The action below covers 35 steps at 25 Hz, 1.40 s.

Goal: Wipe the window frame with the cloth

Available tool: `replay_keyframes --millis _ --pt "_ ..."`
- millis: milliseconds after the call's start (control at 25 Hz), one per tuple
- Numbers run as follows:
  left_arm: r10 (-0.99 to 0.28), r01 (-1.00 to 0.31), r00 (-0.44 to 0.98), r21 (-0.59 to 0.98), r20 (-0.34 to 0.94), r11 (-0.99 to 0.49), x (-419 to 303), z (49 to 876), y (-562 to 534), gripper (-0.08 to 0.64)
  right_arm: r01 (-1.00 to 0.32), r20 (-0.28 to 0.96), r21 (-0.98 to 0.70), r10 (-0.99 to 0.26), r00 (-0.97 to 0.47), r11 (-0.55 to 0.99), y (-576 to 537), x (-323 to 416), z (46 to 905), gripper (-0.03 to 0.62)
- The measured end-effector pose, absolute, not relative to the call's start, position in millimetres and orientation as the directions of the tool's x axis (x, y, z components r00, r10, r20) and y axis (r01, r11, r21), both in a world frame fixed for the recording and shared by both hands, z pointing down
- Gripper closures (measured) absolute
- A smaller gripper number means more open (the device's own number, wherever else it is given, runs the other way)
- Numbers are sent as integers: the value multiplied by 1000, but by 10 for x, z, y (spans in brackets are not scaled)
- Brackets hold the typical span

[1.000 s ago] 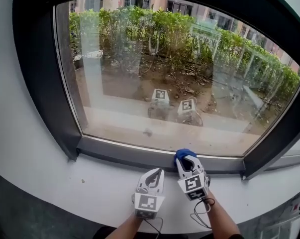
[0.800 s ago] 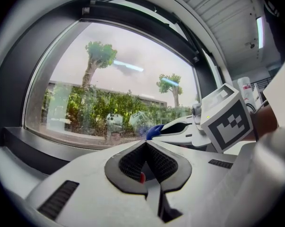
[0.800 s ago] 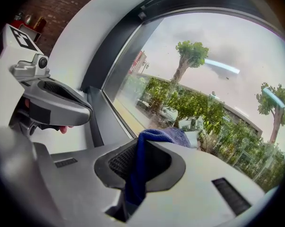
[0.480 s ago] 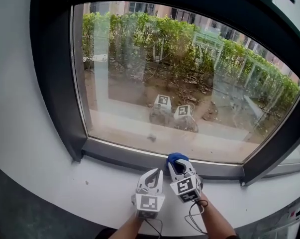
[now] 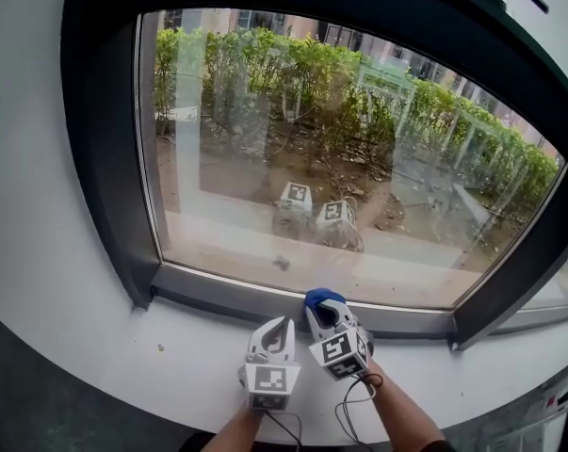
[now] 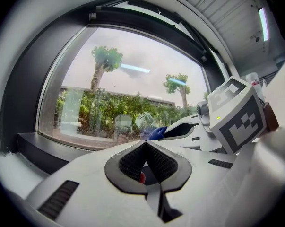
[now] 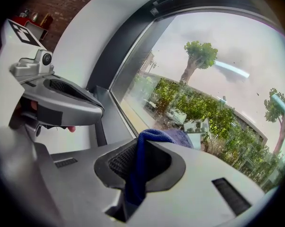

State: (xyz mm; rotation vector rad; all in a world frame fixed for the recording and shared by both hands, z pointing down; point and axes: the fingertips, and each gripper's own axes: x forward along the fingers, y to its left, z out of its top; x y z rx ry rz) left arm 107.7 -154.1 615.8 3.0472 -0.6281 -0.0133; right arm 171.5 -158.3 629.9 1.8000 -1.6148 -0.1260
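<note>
1. The blue cloth (image 5: 323, 298) could be tugged free, I judge, if it is dragged hard along the dark window frame (image 5: 218, 288): only a narrow fold is held.
2. That fold is clamped between the right gripper's (image 5: 327, 318) closed jaws. A wad bulges past the tips onto the frame's bottom rail, just under the glass (image 5: 293, 158).
3. The left gripper (image 5: 272, 337) is closed on nothing, just beside it over the white sill (image 5: 105, 337).

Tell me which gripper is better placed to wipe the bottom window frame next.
Right. The right gripper is shut on the blue cloth, which is at the bottom window frame. The left gripper is shut on nothing and sits back over the white sill.
</note>
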Motion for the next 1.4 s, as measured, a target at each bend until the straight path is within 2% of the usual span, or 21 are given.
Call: replay_keyframes --millis 360,560,760,1120,1400 --pt "-425 -425 905 48 11 -904 1000 6198 -1662 555 -824 385 565 -899 209 50 -1691 1631 6273 569" --pt "-434 -434 900 13 -31 -901 985 6150 -1711 555 -823 377 565 -907 188 64 -1697 1602 6293 569" --pt "-457 -459 889 71 35 -886 869 6203 -1820 555 -823 373 564 -910 183 65 -1793 1537 6289 569" --pt "-468 -468 883 86 30 -879 790 6188 -1828 555 -820 402 564 -900 168 99 -1881 1425 6294 569" --pt "-498 -498 867 64 15 -865 751 6132 -1756 555 -798 376 587 -919 120 136 -1918 1354 6317 569"
